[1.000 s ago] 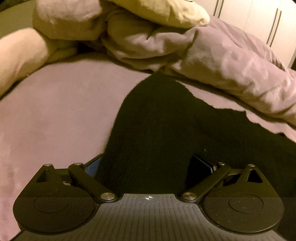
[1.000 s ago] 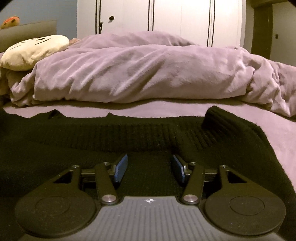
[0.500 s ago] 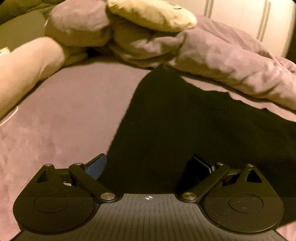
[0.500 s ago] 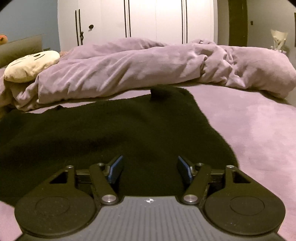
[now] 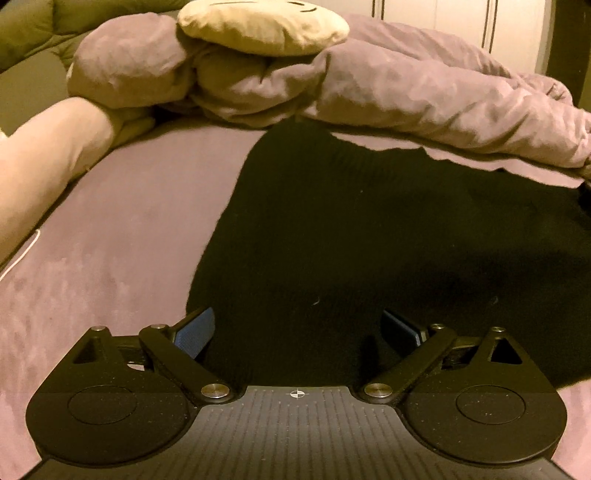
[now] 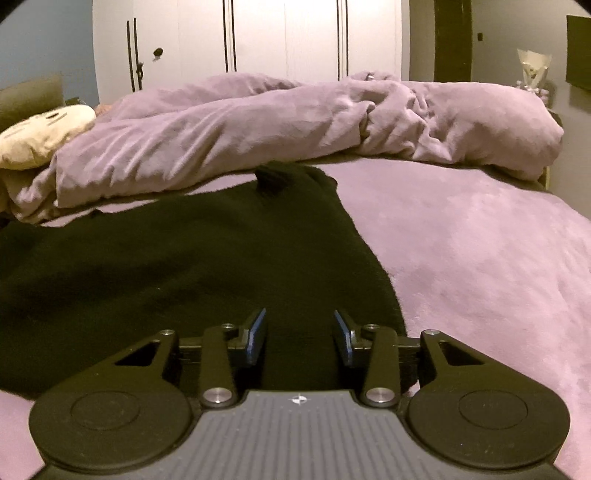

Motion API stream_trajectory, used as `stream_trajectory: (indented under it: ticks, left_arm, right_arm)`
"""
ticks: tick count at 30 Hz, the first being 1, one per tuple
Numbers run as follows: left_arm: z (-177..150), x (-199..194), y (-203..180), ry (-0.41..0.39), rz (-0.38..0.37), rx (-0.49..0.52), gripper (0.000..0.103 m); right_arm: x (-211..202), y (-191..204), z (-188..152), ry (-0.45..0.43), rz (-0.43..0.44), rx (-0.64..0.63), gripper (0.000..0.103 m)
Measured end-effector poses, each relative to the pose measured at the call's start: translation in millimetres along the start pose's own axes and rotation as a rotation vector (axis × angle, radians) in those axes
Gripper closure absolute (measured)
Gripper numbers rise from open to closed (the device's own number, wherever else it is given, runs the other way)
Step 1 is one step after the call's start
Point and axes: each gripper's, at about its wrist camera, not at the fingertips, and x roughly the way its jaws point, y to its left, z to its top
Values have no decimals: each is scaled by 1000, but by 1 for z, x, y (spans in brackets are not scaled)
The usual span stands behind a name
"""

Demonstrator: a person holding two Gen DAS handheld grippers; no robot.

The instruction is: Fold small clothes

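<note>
A black knitted garment (image 5: pixel 351 229) lies spread flat on the purple bed sheet (image 5: pixel 110 240). In the left wrist view my left gripper (image 5: pixel 297 328) is open, hovering over the garment's near left edge, holding nothing. In the right wrist view the same garment (image 6: pixel 184 266) fills the left and middle; a small raised fold (image 6: pixel 273 177) stands at its far end. My right gripper (image 6: pixel 299 339) is open over the garment's near right edge, empty.
A crumpled purple duvet (image 6: pixel 295 125) lies along the far side of the bed. A cream face-print cushion (image 5: pixel 262 26) rests on it, also in the right wrist view (image 6: pixel 40 133). A pale pillow (image 5: pixel 48 158) is at left. White wardrobe doors (image 6: pixel 258 37) stand behind.
Both grippers have drawn back and up from the garment, so more of it and the sheet shows. The garment lies flatter. Both grippers stayed open.
</note>
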Motion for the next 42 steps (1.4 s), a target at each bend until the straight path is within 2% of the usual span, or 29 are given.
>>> stream_trajectory:
  ticks: [6, 10, 12, 14, 16, 20, 21, 22, 25, 35, 42]
  left_arm:
    - [-3, 4, -2, 12, 20, 31, 4]
    - [-6, 13, 5, 43, 51, 6, 4]
    - [-6, 19, 18, 86, 53, -74, 3]
    - [-7, 21, 35, 119, 18, -190, 3]
    - [-12, 16, 46, 132, -10, -272, 4]
    - [-25, -2, 50, 114, -37, -242, 4]
    - [-30, -6, 50, 112, -54, -246, 4]
    - [-34, -9, 49, 118, -74, -254, 4]
    - [-44, -16, 46, 115, -108, -266, 4]
    - [-39, -28, 38, 81, -156, -344, 4]
    - [-37, -12, 34, 112, -166, -395, 4]
  right_arm:
    - [2, -6, 0, 12, -18, -4, 66]
    - [12, -15, -7, 43, -30, -5, 66]
    - [15, -20, -7, 54, -13, 0, 65]
    - [14, -24, -5, 67, 0, 10, 65]
    - [6, -29, -2, 65, 9, 48, 65]
    - [-18, -48, -9, 48, 20, 176, 61]
    - [-26, -54, -14, 47, 5, 219, 54]
    - [-30, -61, -17, 51, -1, 253, 53]
    - [-39, -76, -29, 72, 34, 343, 53]
    - [-29, -84, -41, 114, 161, 527, 50]
    - [-22, -82, -42, 112, 198, 599, 46]
